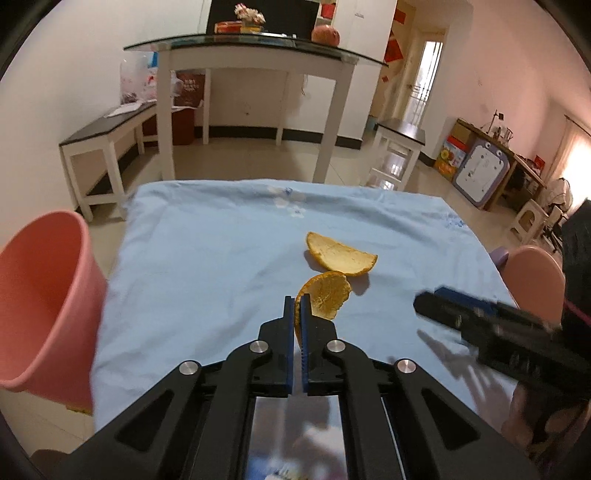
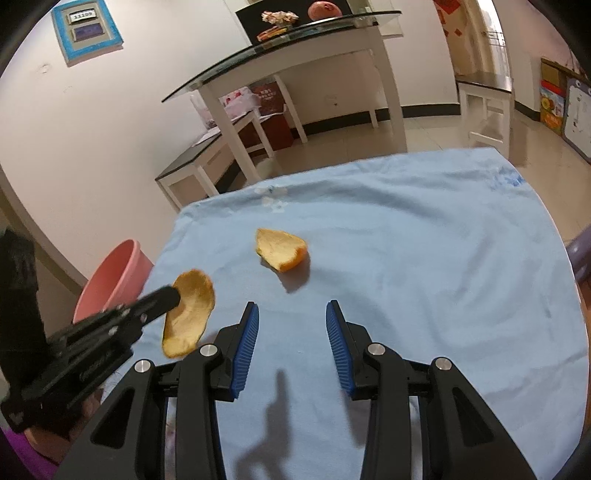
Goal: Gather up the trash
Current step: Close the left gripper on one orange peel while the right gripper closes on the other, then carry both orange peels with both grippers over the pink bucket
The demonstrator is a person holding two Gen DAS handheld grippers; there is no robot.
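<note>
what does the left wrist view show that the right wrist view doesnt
Only the left wrist view: the left tool from behind, clamped on the edge of the held orange peel; a pink chair back at the table's right edge; a cluttered wooden desk along the far right wall.

Only the right wrist view: the right tool from behind, open with nothing between its pads; a blue-framed panel on the wall.

Both: the blue tablecloth, the second orange peel lying on it, the pink bin at the table's left, and the glass-topped table.

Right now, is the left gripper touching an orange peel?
Touching: in the left wrist view the left gripper has its jaws shut on the orange peel.
</note>
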